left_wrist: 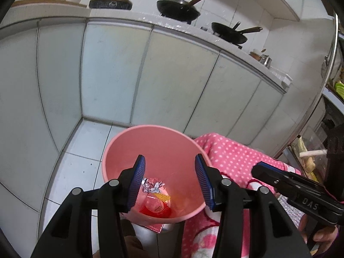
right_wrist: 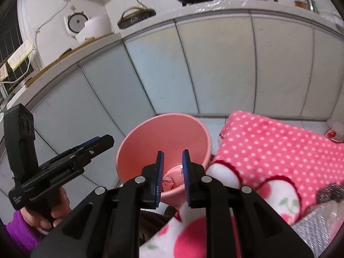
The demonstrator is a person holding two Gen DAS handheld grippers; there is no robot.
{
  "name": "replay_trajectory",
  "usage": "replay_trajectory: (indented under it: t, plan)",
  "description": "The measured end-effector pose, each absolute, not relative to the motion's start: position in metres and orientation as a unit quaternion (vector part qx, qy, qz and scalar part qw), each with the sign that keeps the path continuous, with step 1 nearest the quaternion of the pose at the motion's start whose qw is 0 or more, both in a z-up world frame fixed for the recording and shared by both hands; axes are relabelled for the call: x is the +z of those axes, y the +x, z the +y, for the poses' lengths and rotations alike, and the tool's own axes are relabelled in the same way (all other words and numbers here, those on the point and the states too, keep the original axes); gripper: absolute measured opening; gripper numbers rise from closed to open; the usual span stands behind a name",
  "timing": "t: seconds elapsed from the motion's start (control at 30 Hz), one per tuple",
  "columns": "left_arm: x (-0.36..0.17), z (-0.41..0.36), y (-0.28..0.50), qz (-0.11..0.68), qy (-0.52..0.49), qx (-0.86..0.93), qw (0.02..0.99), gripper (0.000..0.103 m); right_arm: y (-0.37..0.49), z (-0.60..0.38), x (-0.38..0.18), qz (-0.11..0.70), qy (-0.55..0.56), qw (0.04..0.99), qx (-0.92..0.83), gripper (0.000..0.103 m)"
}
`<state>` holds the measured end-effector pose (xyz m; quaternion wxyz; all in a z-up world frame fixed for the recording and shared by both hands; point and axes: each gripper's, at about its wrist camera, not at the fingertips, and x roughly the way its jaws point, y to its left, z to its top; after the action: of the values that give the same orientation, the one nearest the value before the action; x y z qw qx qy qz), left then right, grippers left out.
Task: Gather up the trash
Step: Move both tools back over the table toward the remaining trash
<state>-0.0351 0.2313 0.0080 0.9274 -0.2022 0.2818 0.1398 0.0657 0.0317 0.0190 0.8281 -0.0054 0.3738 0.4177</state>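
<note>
Pink plastic fills my left camera: the bin (left_wrist: 153, 172) stands on the floor against the spotted cloth (left_wrist: 234, 159), and my left gripper (left_wrist: 169, 178) hangs over it, blades spread wide and empty, with crumpled foil (left_wrist: 151, 185) and wrappers (left_wrist: 158, 204) lying at the bottom. In the right camera, my right gripper (right_wrist: 173, 176) hovers above the same bin (right_wrist: 163, 137), its blades a narrow gap apart with nothing between them.

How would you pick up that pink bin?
Probably by its rim: pinch the thin wall from above, one finger inside and one outside. The pink bin stands upright and open-topped, and its body looks too wide for a gripper to span.
</note>
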Motion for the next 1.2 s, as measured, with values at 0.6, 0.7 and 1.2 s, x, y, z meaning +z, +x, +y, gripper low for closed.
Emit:
replay_trajectory:
  t: [0.6, 0.7, 1.2]
  plan:
    - [0.039, 0.134, -0.046, 0.263, -0.141, 0.027, 0.954, 0.047, 0.029, -0.137, 0.033, 0.355, 0.075, 0.877, 0.315, 0.018]
    - [0.034, 0.109, -0.042, 0.275, -0.128, -0.002, 0.953, 0.047, 0.026, -0.170, 0.028, 0.355, 0.091, 0.885, 0.287, 0.018]
    - [-0.005, 0.011, -0.021, 0.353, -0.087, -0.116, 0.924, 0.045, 0.002, -0.282, -0.016, 0.377, 0.130, 0.900, 0.177, 0.018]
